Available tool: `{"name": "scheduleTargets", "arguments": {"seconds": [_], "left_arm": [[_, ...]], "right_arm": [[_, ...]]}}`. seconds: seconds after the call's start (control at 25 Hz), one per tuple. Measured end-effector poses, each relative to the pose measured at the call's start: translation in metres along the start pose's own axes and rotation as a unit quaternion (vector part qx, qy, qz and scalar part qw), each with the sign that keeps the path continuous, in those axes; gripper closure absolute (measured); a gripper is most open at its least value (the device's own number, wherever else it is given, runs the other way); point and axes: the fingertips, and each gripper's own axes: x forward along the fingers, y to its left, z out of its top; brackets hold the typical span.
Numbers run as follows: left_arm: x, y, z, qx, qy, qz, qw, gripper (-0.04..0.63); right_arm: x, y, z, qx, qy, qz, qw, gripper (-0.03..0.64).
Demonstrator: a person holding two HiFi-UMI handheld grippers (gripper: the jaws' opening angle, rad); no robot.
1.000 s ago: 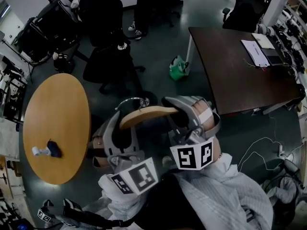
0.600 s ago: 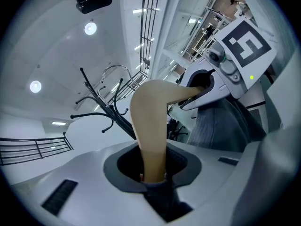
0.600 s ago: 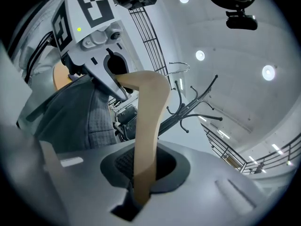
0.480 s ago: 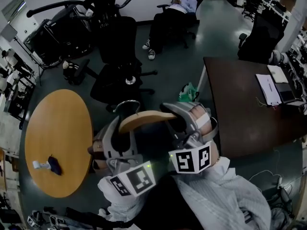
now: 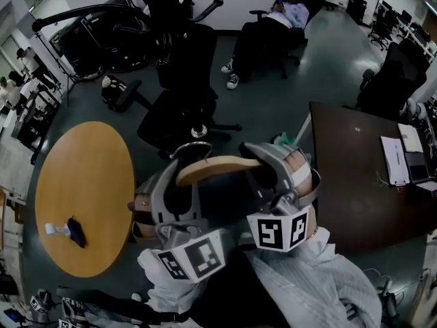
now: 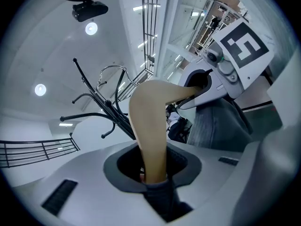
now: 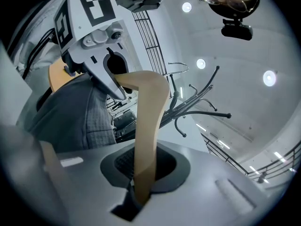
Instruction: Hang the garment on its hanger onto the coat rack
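Observation:
A curved wooden hanger (image 5: 222, 167) with a metal hook (image 5: 188, 147) is held level between both grippers. My left gripper (image 5: 179, 183) is shut on its left end and my right gripper (image 5: 265, 161) is shut on its right end. In the left gripper view the wooden arm (image 6: 149, 126) runs out of the closed jaws, with grey garment cloth (image 6: 221, 124) hanging beside it. The right gripper view shows the other arm (image 7: 148, 126) clamped the same way, next to cloth (image 7: 70, 114). The black coat rack (image 5: 171, 9) stands ahead, its curved arms (image 6: 94, 108) (image 7: 200, 108) beyond the hook.
A round wooden table (image 5: 85, 183) with small items lies to the left. A black office chair (image 5: 184, 111) stands between me and the rack. A dark desk (image 5: 362, 176) with papers is on the right. A person (image 5: 273, 26) sits at the back.
Both grippers have carried the hanger forward across the room, and the coat rack and chair now sit nearer in the head view. The grip on the hanger is unchanged.

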Motion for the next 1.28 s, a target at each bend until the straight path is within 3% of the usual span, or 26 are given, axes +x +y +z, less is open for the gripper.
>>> {"name": "scheduleTargets", "arguments": {"seconds": [0.56, 0.96, 1.28], "left_arm": [[0.061, 0.059, -0.01, 0.016, -0.085, -0.003, 0.9962, 0.508], [0.084, 0.076, 0.0, 0.013, -0.077, 0.035, 0.9964, 0.508], [0.12, 0.081, -0.008, 0.015, -0.055, 0.036, 0.9977, 0.503]], "right_arm": [[0.072, -0.027, 0.011, 0.001, 0.016, -0.067, 0.998, 0.586], [0.097, -0.05, 0.006, -0.011, -0.013, -0.055, 0.998, 0.586], [0.133, -0.058, -0.01, -0.018, -0.018, -0.023, 0.999, 0.586]]}}
